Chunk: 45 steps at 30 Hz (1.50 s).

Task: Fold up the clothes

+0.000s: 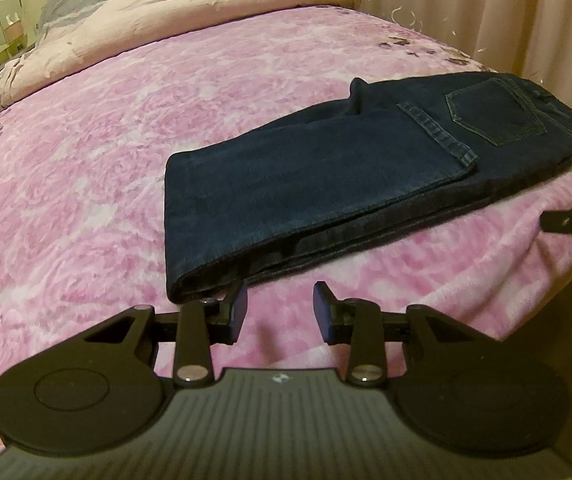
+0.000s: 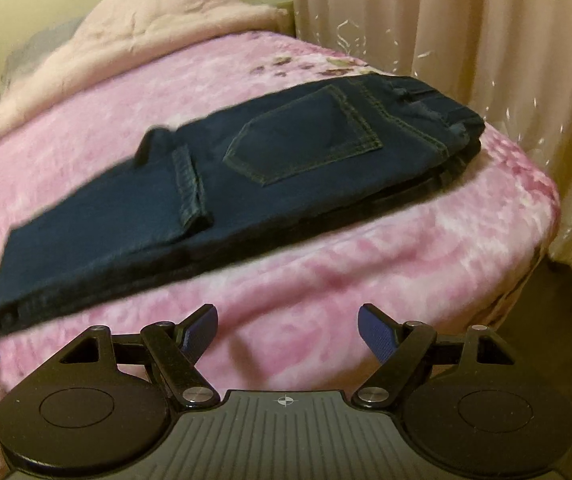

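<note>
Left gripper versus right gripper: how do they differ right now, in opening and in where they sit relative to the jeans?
The left gripper is open moderately; the right gripper is open wider. The left gripper sits at the folded end of the jeans, one finger beside that fold; the right gripper hovers over bare blanket, short of the jeans' long edge. Both are empty, with blue pads.

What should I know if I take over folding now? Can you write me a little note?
Left hand-held gripper: open, holding nothing, just beside the near folded end of the jeans.
Right hand-held gripper: open, holding nothing, over the pink blanket in front of the jeans.
Jeans: lying flat on the blanket, legs stacked and folded up, hem resting near the back pocket.
Left to do: probably one more fold, to make them smaller.
</note>
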Each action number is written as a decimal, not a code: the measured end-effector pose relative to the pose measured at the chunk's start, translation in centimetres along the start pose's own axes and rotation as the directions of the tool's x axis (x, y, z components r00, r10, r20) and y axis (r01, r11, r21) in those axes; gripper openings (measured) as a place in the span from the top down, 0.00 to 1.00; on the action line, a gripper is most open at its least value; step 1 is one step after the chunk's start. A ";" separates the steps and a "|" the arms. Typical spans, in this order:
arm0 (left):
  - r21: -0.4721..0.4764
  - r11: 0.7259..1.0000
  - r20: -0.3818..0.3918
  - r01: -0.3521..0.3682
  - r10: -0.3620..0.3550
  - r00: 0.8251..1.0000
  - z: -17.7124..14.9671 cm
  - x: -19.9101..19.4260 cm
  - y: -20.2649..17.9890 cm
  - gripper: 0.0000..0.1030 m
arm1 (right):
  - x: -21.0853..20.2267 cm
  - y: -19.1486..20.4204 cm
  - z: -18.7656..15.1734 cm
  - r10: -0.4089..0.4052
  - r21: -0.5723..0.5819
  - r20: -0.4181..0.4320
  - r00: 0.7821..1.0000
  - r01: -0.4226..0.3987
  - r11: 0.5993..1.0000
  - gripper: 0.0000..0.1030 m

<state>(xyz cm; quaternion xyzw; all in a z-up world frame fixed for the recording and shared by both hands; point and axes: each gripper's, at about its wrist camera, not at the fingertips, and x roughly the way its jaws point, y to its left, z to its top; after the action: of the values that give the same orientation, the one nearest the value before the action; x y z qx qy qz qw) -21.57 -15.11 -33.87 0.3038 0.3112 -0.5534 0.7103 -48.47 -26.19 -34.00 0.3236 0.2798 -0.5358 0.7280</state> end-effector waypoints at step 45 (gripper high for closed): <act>-0.231 0.960 0.079 0.160 -0.146 0.986 1.8 6.3 5.4 0.80 | 6.9 -21.1 6.1 0.201 0.718 0.327 0.924 -0.381 0.583 0.77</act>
<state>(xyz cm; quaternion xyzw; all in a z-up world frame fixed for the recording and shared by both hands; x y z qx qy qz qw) -14.88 -19.16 -37.19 0.1750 0.3757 -0.5745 0.7058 -66.49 -39.65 -38.95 0.5856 -0.1111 -0.5068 0.6228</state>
